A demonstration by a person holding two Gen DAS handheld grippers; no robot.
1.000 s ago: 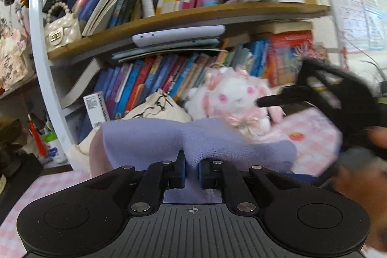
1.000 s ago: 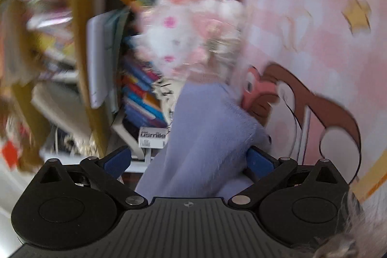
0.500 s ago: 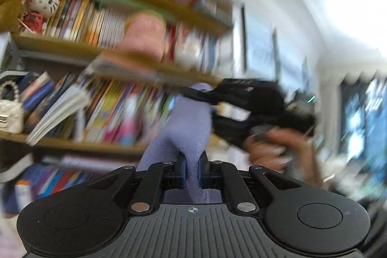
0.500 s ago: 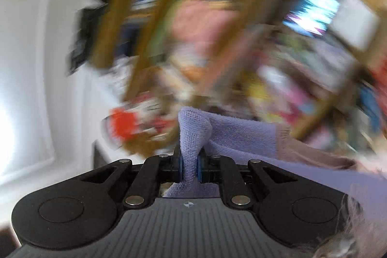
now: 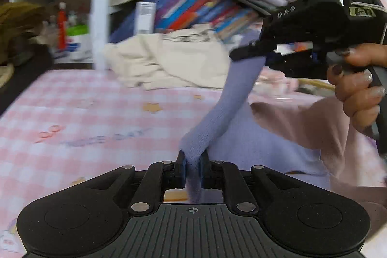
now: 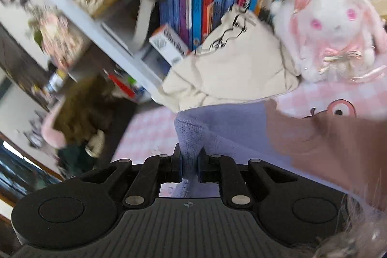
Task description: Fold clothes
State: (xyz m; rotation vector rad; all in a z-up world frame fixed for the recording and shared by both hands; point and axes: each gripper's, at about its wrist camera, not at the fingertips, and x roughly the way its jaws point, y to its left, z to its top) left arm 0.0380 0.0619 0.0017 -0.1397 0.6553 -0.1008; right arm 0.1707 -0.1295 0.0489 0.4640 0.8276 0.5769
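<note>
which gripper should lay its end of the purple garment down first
Probably left. The left gripper is shut on the purple garment low over the pink checked cloth; the right gripper is shut on the other end, higher up.

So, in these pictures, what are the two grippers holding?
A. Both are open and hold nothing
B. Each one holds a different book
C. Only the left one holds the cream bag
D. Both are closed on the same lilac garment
D: the left gripper and the right gripper each pinch a fold of the lilac garment, which stretches between them above the pink checked cloth.
</note>
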